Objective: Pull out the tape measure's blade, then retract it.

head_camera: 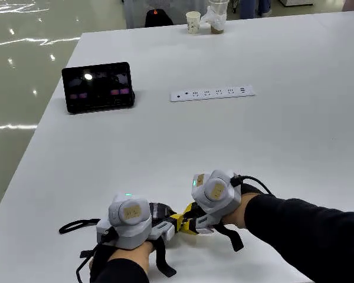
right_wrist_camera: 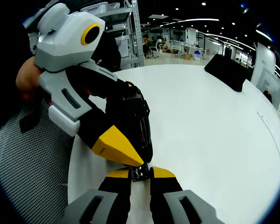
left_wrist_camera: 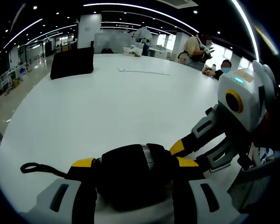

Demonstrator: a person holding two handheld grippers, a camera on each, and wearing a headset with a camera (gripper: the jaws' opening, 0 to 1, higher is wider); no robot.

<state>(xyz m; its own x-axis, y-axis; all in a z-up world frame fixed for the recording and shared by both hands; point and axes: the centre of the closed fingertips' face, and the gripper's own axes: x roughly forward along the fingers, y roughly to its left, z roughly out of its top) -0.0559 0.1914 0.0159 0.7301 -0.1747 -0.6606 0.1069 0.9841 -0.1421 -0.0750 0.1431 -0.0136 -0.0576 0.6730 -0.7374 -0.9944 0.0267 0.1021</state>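
Checking handling first, operator to inspector: how is the tape measure (left_wrist_camera: 135,179) likely behaving under load?

Inspector: The case is looking rigid, compact and fairly heavy, so it is probably tolerating a firm clamp across its 2 flat sides. The blade is presumably thin sprung steel. It is likely kinking if bent sideways and whipping back if released, so the end hook (right_wrist_camera: 141,173) is the place to be gripping.

Operator: Where is it sitting?

Inspector: It is lying on the white table (head_camera: 283,118), well to the person's side of the power strip (head_camera: 212,93), with its wrist strap (left_wrist_camera: 35,167) lying loose beside it.

Operator: What are the jaws doing?

Inspector: The left gripper (left_wrist_camera: 135,162) is clamping the black case, its 2 jaws spread just enough to take it between their yellow tips. The right gripper (right_wrist_camera: 140,172) is standing almost closed, pinching a small dark part at the case mouth. That part is appearing to be the hook, though it is too small to confirm. The blade is seemingly not yet drawn out.
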